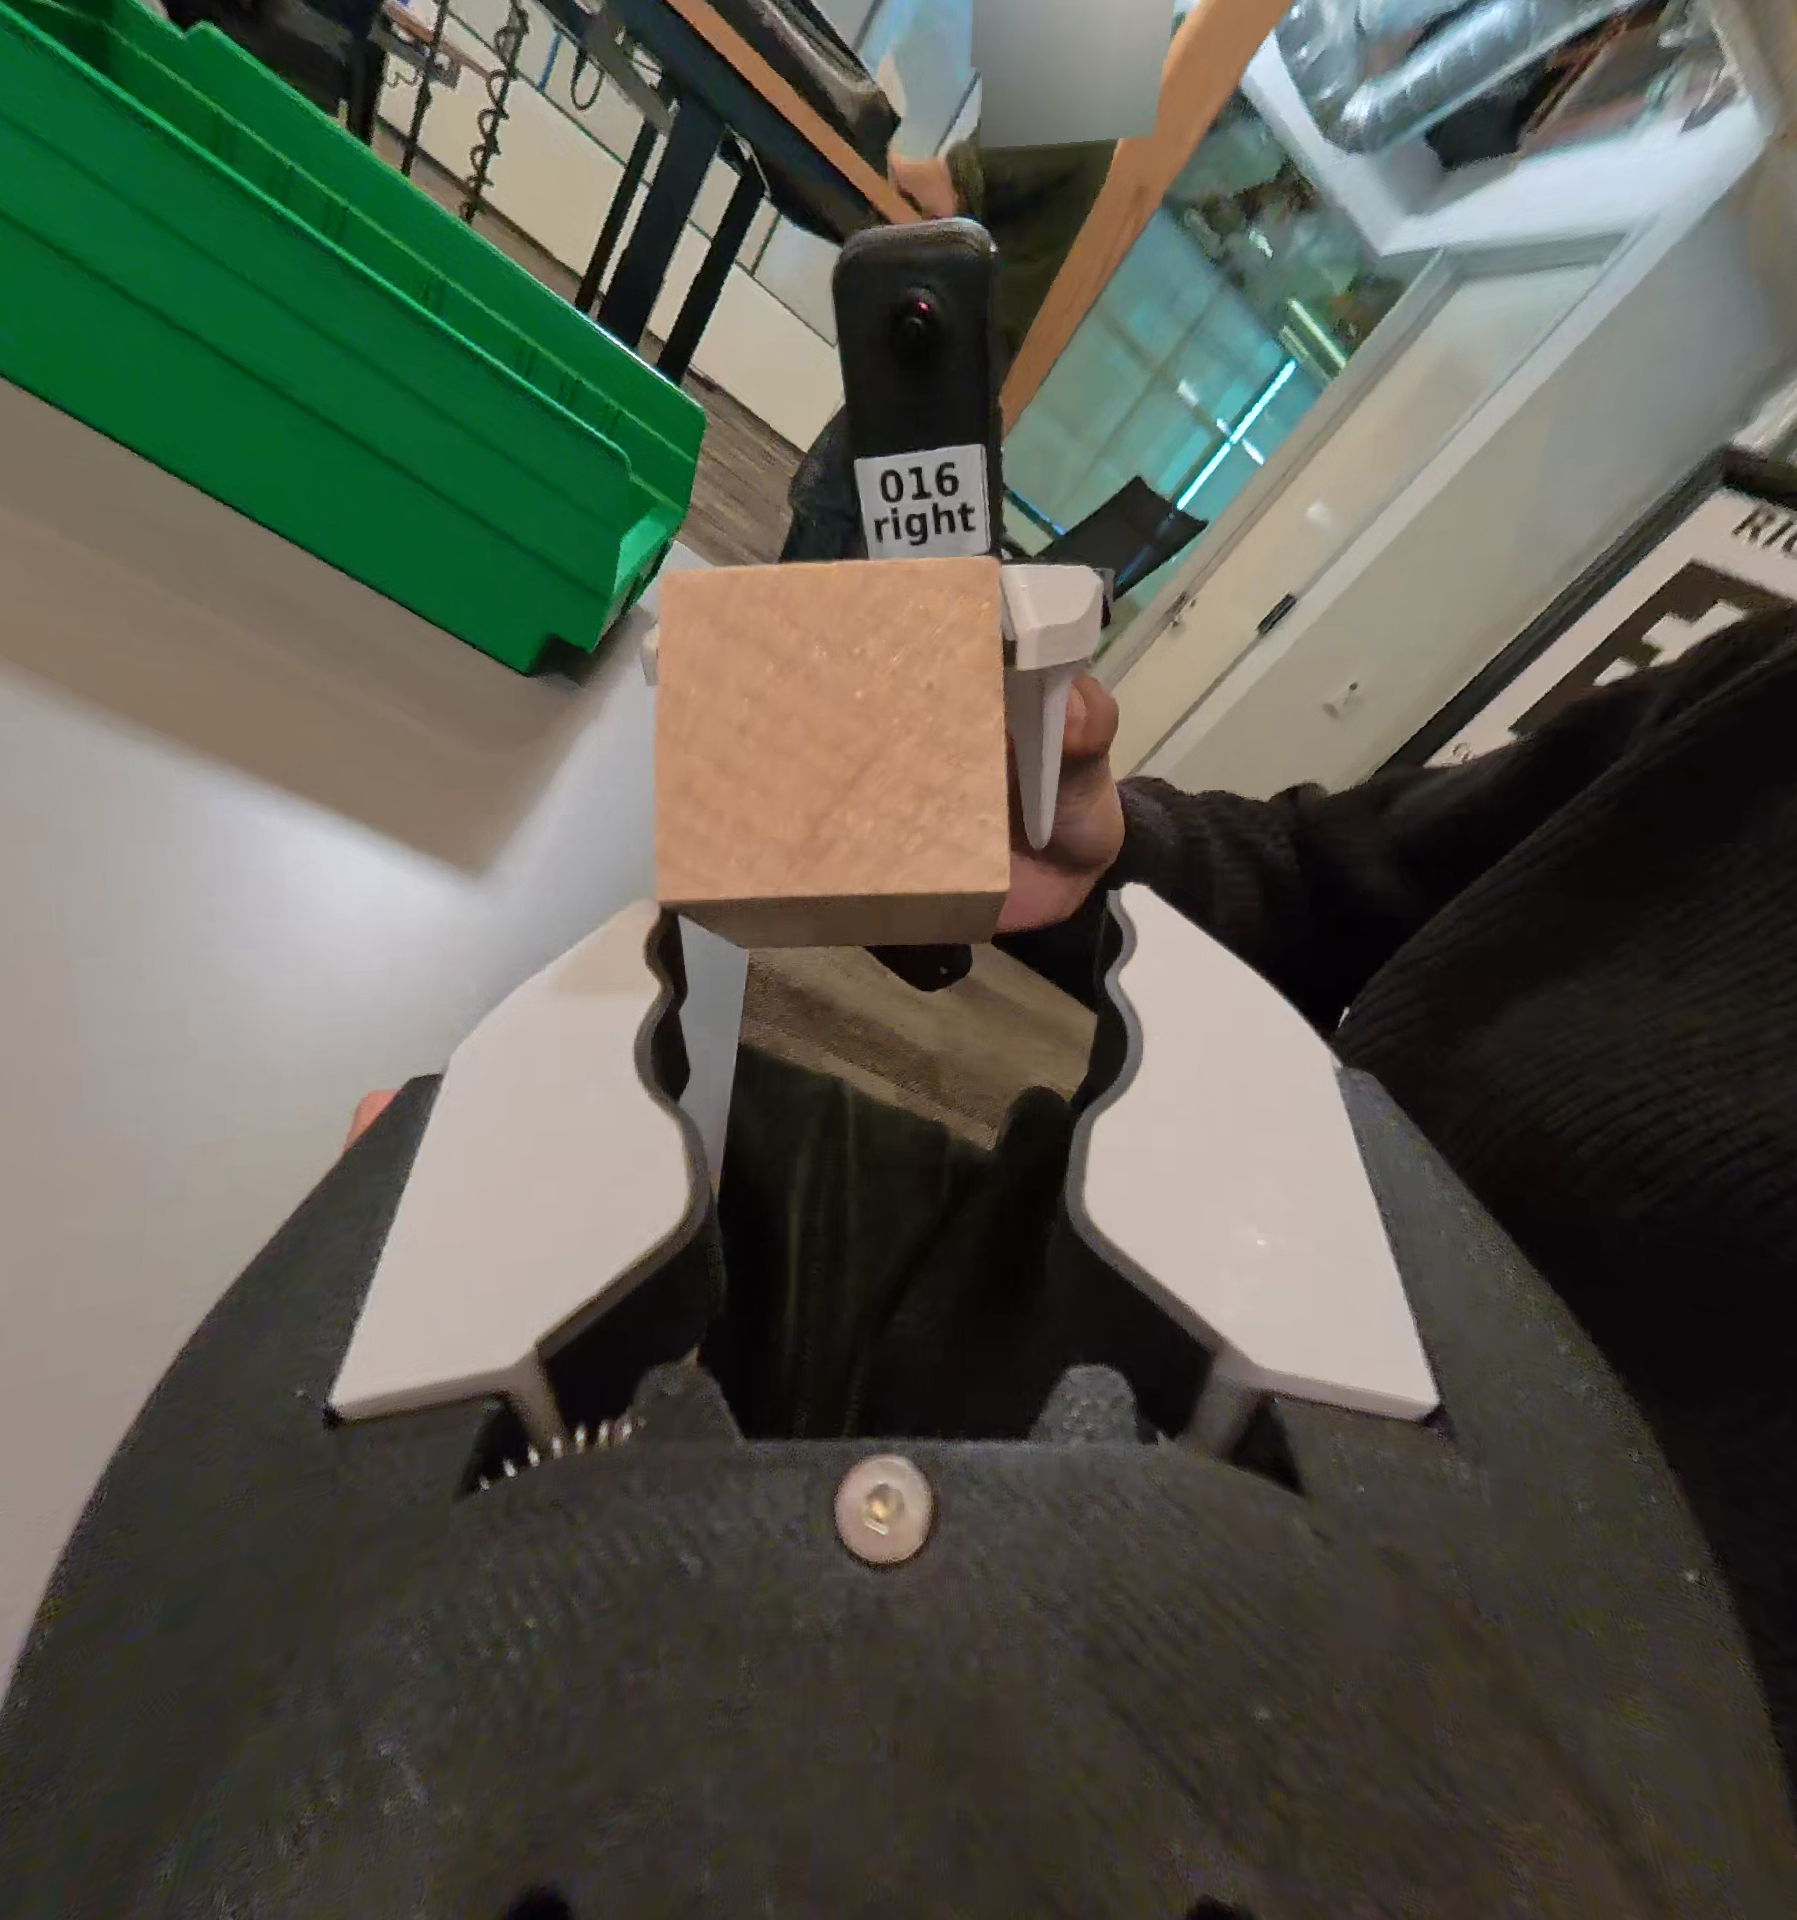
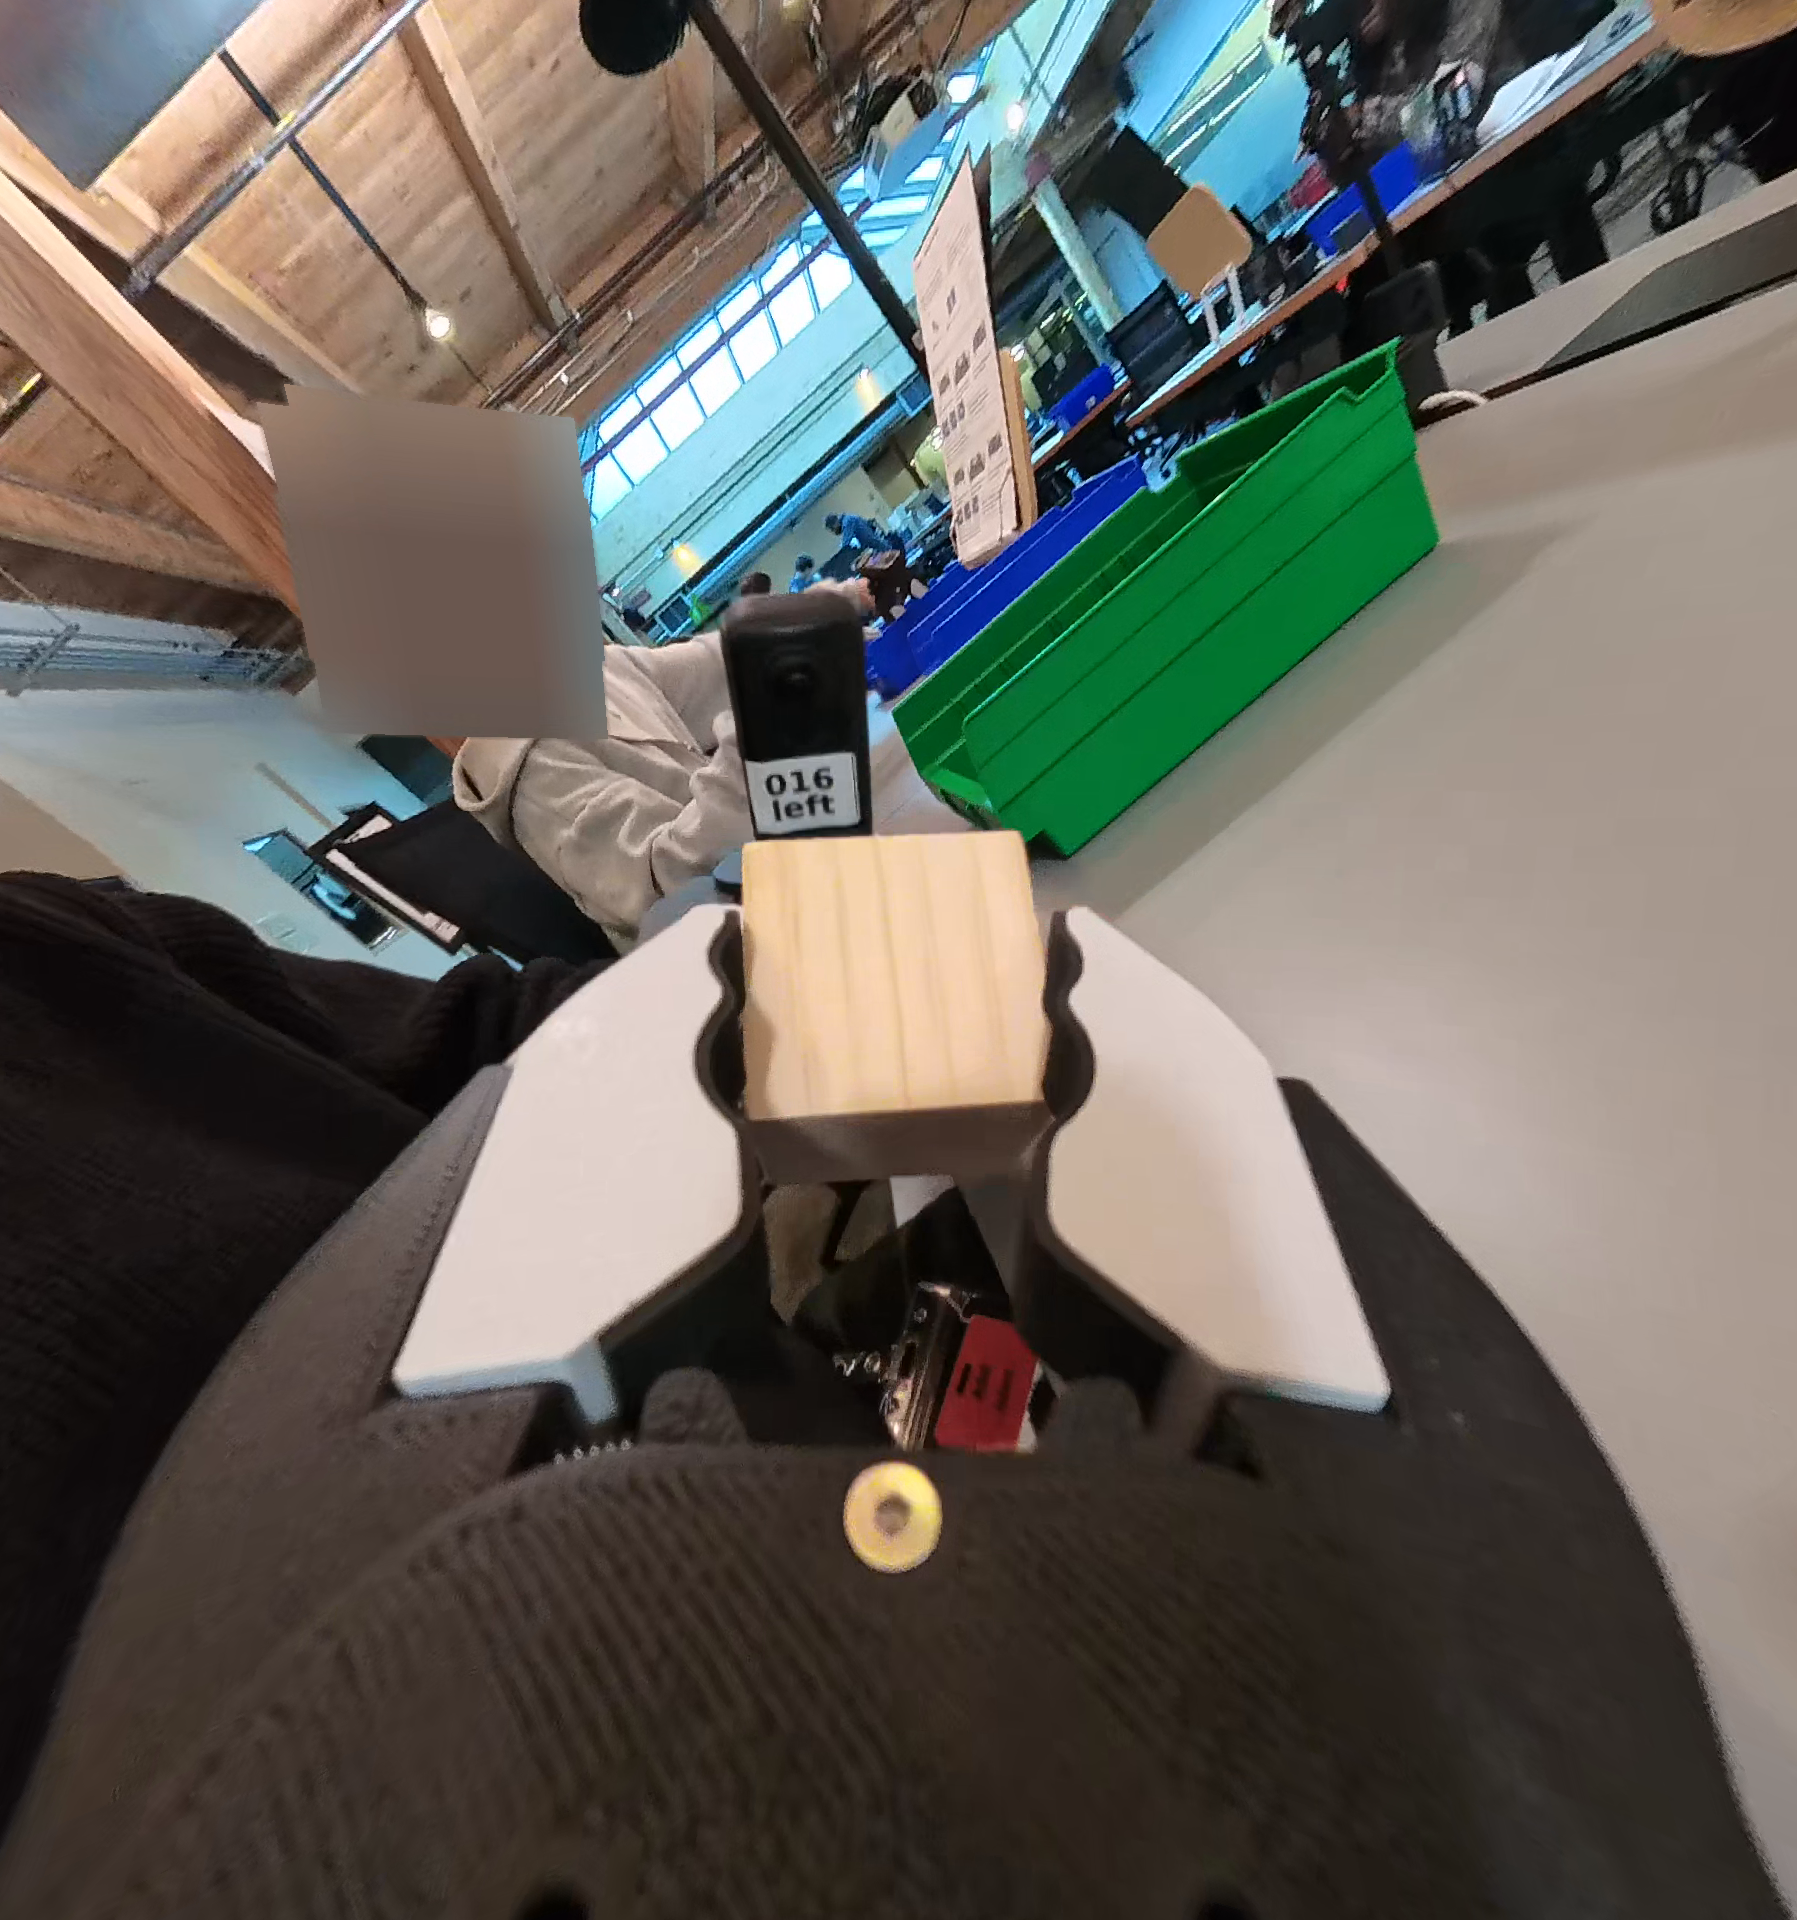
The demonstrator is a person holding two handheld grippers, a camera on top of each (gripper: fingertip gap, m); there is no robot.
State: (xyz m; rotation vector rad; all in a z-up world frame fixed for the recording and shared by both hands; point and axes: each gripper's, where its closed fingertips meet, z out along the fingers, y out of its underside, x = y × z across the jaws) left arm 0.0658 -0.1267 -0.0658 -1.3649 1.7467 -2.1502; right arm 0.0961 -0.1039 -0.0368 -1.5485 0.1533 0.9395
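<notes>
I see a pale, straight-grained wooden block [image 2: 889, 977] between my white-and-black right gripper [image 2: 889, 1023] fingers, a green bin [image 2: 1185, 634] on the off-white table [image 2: 1496, 935], blue bins [image 2: 987, 592] behind, a black ribbed sleeve [image 1: 1496, 883].

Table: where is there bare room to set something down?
Bare table stretches right of the right gripper, up to the green bin. Crowded: the wooden block it holds sits close before the open left gripper.

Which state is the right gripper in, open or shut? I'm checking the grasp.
Shut on the wooden block: both white fingers press its sides.
</notes>
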